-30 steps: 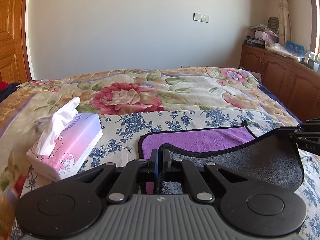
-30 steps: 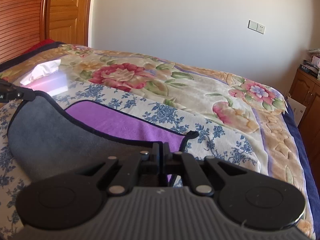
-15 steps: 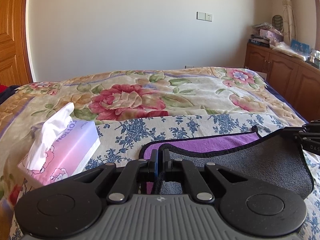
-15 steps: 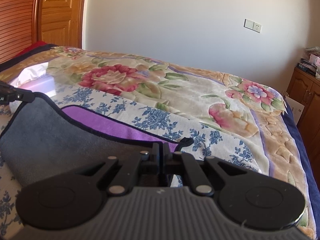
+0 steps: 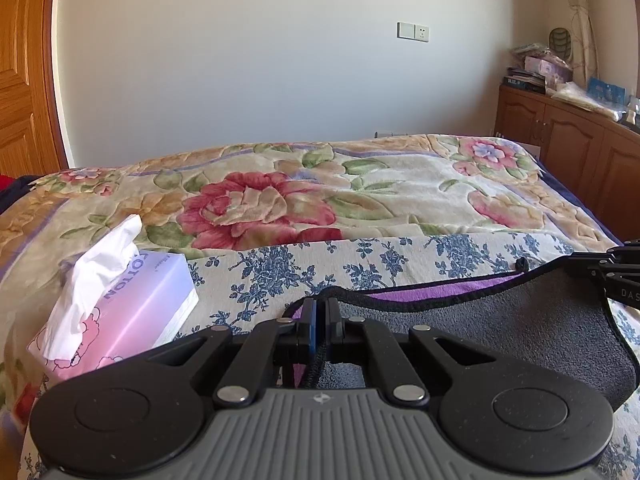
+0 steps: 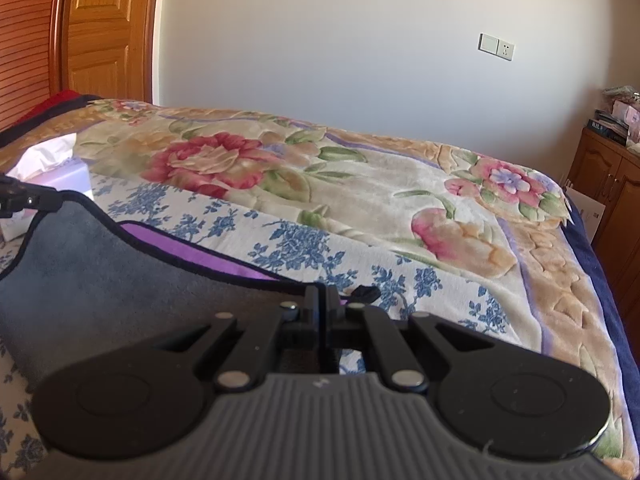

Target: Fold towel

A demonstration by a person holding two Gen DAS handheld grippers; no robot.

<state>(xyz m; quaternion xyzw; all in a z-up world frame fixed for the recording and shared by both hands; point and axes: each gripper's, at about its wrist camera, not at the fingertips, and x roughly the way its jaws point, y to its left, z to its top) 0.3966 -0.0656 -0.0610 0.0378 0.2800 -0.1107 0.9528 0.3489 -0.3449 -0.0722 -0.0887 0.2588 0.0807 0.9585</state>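
The towel (image 5: 500, 328) is grey on one face and purple on the other, with black trim. It lies on the blue-flowered sheet, its near half lifted and carried over the purple far half (image 5: 440, 290). My left gripper (image 5: 320, 308) is shut on the towel's left near corner. My right gripper (image 6: 324, 300) is shut on the right near corner. The towel also shows in the right wrist view (image 6: 120, 276). Each gripper shows at the edge of the other's view: the right one (image 5: 616, 272), the left one (image 6: 24, 200).
A pink tissue box (image 5: 132, 316) with a tissue sticking up stands on the bed left of the towel. A floral blanket (image 5: 300, 196) covers the far bed. A wooden cabinet (image 5: 572, 148) stands at the right, a wooden door (image 6: 104, 28) at the left.
Both grippers have moved forward with the towel's near edge. The grey face covers more of the purple face, leaving only a thin purple strip showing.
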